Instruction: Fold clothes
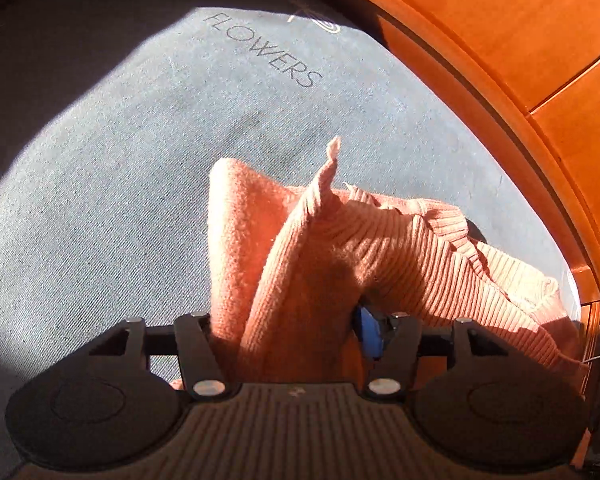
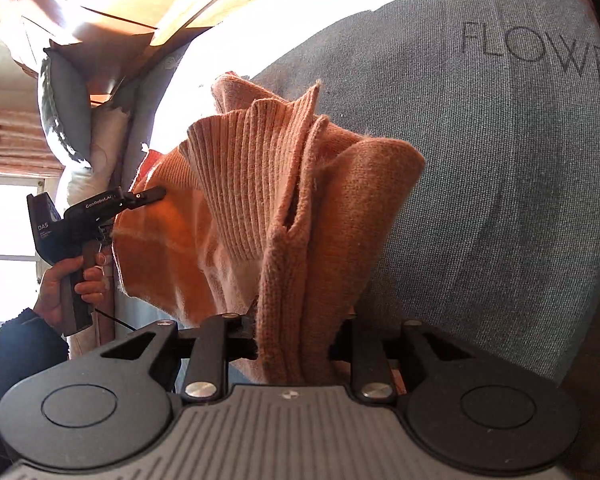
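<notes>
I have the salmon-pink ribbed knit sweater (image 2: 260, 184) hanging bunched above the grey-blue woven bedspread (image 2: 480, 168). The right gripper (image 2: 292, 344) pinches a thick fold; the left gripper (image 1: 284, 340) stands wider, cloth between its jaws, grip uncertain. Next, I judge, lower and spread it flat. Only the right view shows the person's hand (image 2: 72, 284).

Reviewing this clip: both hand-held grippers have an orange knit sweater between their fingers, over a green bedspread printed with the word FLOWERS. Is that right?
Not quite: the bedspread is grey-blue, not green, as the left wrist view shows around the FLOWERS lettering. The rest stands: the orange knit sweater sits between the fingers of the left hand-held gripper and the right hand-held gripper.
</notes>
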